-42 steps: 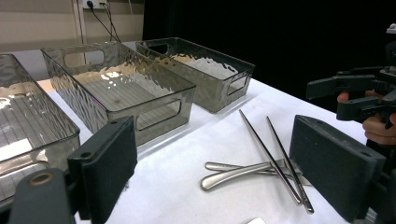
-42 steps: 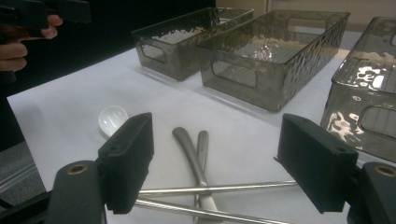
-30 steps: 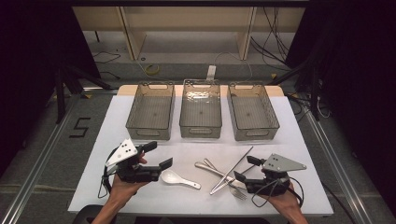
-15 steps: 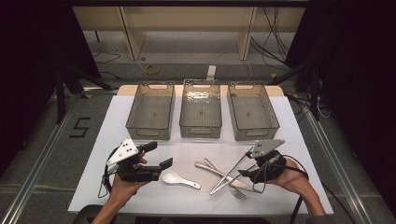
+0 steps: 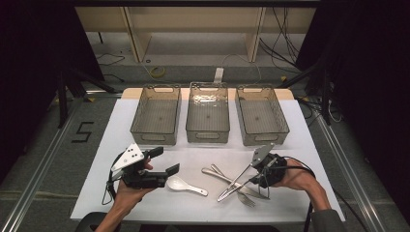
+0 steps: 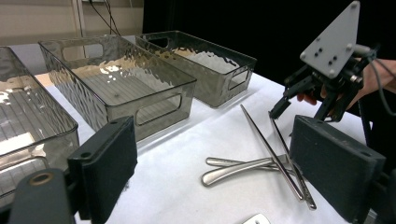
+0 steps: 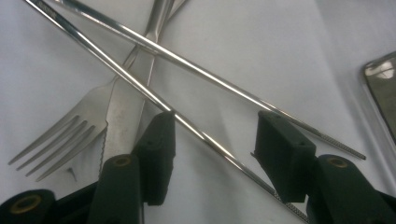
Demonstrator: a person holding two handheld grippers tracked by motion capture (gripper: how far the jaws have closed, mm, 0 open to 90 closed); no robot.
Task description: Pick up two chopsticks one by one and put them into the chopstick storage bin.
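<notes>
A fork [image 7: 60,135], a knife [image 7: 123,112] and two metal chopsticks [image 5: 235,182] lie crossed on the white table [image 5: 309,145] at front right. My right gripper [image 5: 255,178] points down onto this pile. In the right gripper view its jaws have just been closing, and one chopstick [image 7: 205,137] runs between them while the pads stand clear of it. The other chopstick [image 7: 210,77] lies just beyond the right gripper [image 7: 219,154]. A white spoon [image 5: 186,185] rests at front centre. My left gripper [image 5: 163,161] hovers open beside it, with nothing between its jaws [image 6: 222,170].
Three clear grey bins stand in a row at the back of the table: left [image 5: 157,116], middle [image 5: 208,113], right [image 5: 261,116]. From the left gripper view, the right gripper [image 6: 322,88] shows beyond the cutlery. White tabletop lies between bins and cutlery.
The right gripper has moved left from the table's front right onto the cutlery pile and tipped downward, its jaws narrower. The left gripper and the spoon have stayed put.
</notes>
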